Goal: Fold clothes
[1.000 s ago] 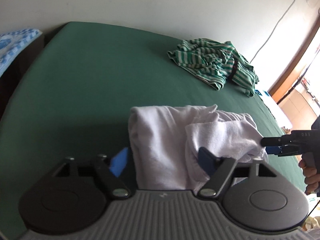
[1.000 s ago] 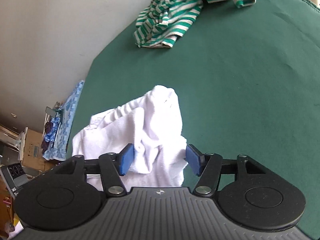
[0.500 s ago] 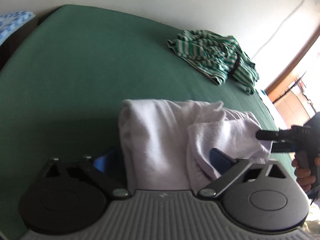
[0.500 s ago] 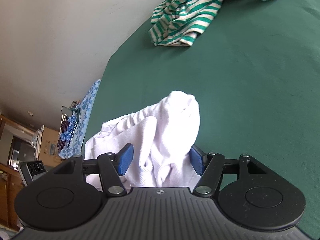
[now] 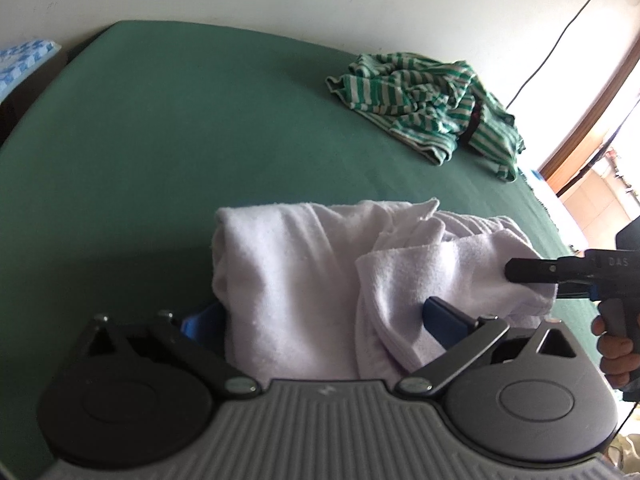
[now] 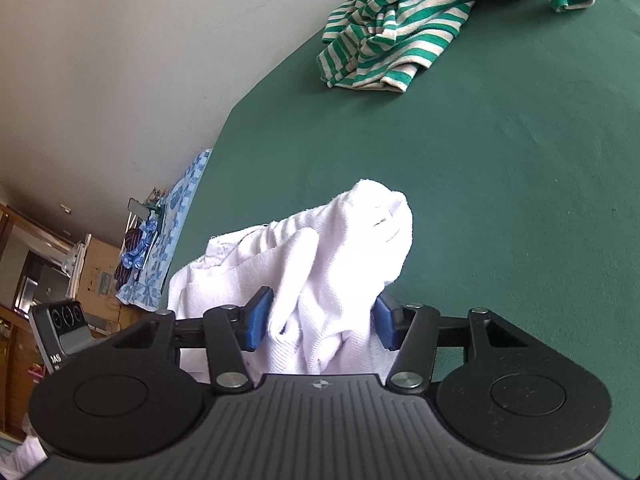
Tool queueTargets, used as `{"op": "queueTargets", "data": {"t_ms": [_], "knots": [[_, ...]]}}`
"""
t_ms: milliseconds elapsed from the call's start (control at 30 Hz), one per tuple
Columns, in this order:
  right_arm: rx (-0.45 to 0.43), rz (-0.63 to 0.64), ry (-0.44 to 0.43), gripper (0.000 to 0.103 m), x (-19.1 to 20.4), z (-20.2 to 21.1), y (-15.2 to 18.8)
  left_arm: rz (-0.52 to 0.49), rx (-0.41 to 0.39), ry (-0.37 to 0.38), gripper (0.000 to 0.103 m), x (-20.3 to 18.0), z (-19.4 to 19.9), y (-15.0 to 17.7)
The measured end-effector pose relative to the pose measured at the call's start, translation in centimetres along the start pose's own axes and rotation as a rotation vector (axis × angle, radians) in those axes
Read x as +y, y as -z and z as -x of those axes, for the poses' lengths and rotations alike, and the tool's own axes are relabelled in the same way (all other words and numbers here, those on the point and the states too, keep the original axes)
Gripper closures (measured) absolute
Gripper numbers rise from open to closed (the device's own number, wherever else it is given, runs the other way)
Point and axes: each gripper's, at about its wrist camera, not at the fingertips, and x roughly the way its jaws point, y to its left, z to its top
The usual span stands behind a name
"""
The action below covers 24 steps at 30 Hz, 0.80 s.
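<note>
A white towel (image 5: 288,264) lies bunched in a thick fold on the green bed (image 5: 160,140). My left gripper (image 5: 322,320) is open, its blue pads (image 5: 444,320) spread wide with the fold between them. My right gripper (image 6: 322,318) is shut on the white towel (image 6: 352,240), which bulges up between its pads. In the left wrist view the right gripper (image 5: 532,280) pinches the towel's right end, with a person's hand (image 5: 616,356) on its handle. A crumpled green-and-white striped garment (image 5: 424,100) lies apart at the far side of the bed; it also shows as the striped garment (image 6: 408,28).
A white wall borders the bed's far side, and a dark cable (image 5: 560,40) hangs down it. A blue patterned cloth (image 6: 176,216) lies beyond the bed's left end, near a cardboard box (image 6: 100,276). A wooden door frame (image 5: 592,112) stands at the right.
My left gripper's pads have spread wider apart around the towel fold. Both grippers have shifted a little over the bed with the towel, and the right one has kept its hold.
</note>
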Motion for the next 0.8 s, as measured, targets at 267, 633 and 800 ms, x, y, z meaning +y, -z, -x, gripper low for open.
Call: {"op": "queueTargets", "data": {"t_ms": [267,633,800], "knots": [[-0.010,0.064,0.054,0.061,0.7,0.0,0.3,0.030,-0.046,-0.030,0.008,-0.7,0.0,0.7],[-0.004,0.170,0.110,0.062,2.0,-0.4,0.6,0.057,-0.022,-0.111,0.025,-1.6,-0.6,-0.2],[-0.008,0.179,0.117,0.064,2.2,-0.4,0.7,0.077,-0.015,-0.139,0.037,-2.2,-0.7,-0.4]]}}
